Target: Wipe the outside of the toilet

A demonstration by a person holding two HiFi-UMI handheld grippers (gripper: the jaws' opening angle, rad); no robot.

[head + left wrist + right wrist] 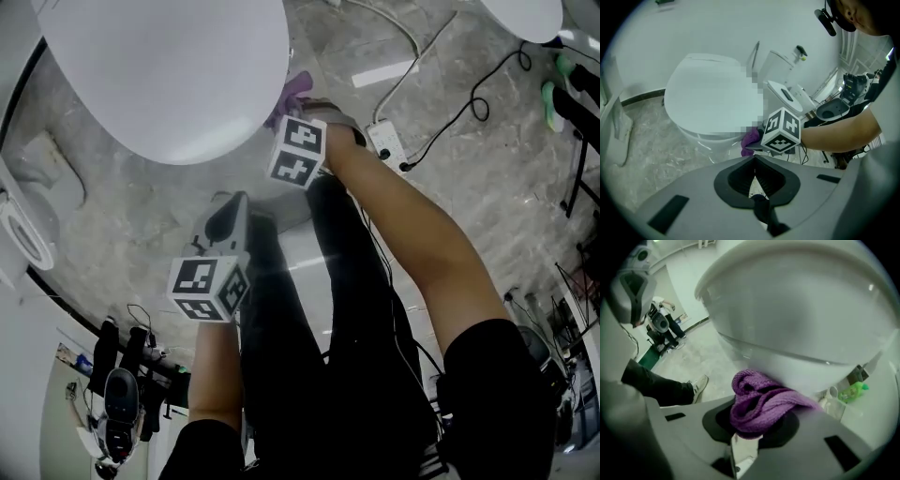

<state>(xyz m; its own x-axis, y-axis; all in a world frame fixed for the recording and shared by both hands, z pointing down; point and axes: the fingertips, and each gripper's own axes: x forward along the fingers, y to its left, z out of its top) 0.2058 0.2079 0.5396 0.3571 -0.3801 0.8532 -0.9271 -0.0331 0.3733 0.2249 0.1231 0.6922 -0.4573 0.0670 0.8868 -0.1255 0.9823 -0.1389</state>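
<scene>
Toilet [169, 75]: white, lid down, at the upper left of the head view, standing on a grey marbled floor [122, 216]. Its bowl fills most of the right gripper view.
Left gripper [754, 171]: held low, apart from the toilet and aimed at its front. The jaws are closed tip to tip with nothing between them, and only a sliver of floor shows through behind the tips.
Cloth [759, 404]: purple knit, bunched in folds, at the toilet's lower side under the rim. It seems to touch the bowl's outer wall, though the contact line is blurred.
Right gripper [749, 430]: jaws clamped on the cloth, whose bulk spills out in front of them. Its marker cube [298, 150] faces up, and the bare arm [412, 225] reaches towards the bowl.
Power strip [386, 142]: white, on the floor just right of the right gripper. Black and white cables [459, 103] run off to the upper right.
Bottle [853, 391]: green, beyond the bowl, near the right edge of the right gripper view.
</scene>
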